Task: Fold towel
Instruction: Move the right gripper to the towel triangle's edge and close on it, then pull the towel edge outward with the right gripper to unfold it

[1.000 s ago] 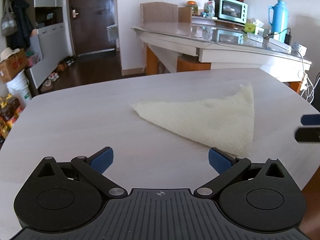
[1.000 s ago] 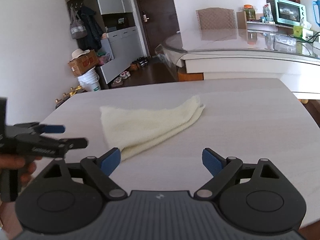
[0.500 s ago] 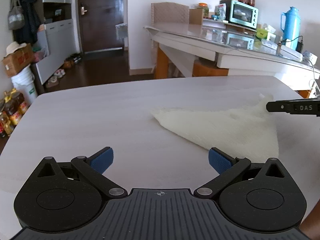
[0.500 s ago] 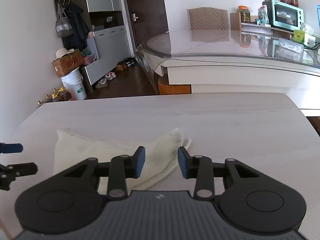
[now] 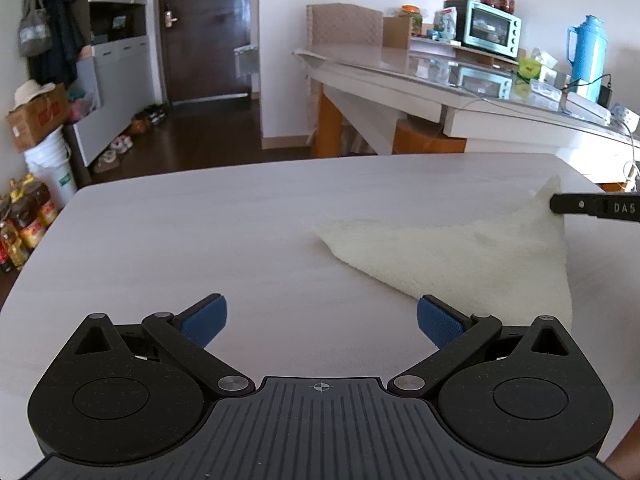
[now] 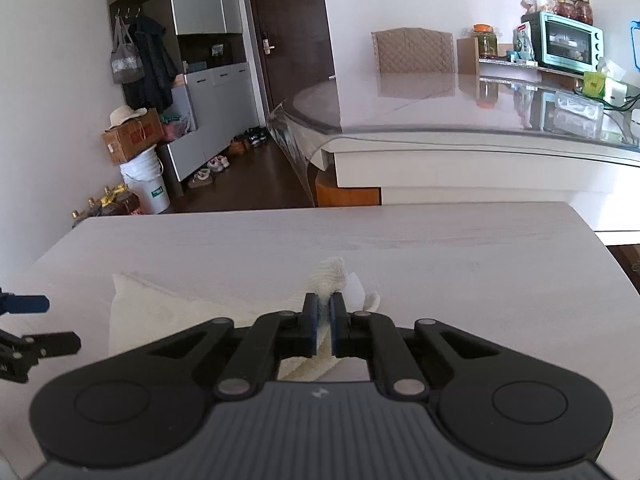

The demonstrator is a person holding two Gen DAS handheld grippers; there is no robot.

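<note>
Our right gripper [image 6: 325, 322], marked "DAS", pinches a corner of the pale yellow towel [image 5: 472, 256], folded into a triangle on the desk [image 5: 224, 220], while our left gripper [image 5: 320, 322] gapes wide.

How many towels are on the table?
1. The single cream towel lies on the pale table, and the right gripper is pinching one of its corners. The open left gripper is beside it, touching nothing. No other towel shows.
</note>
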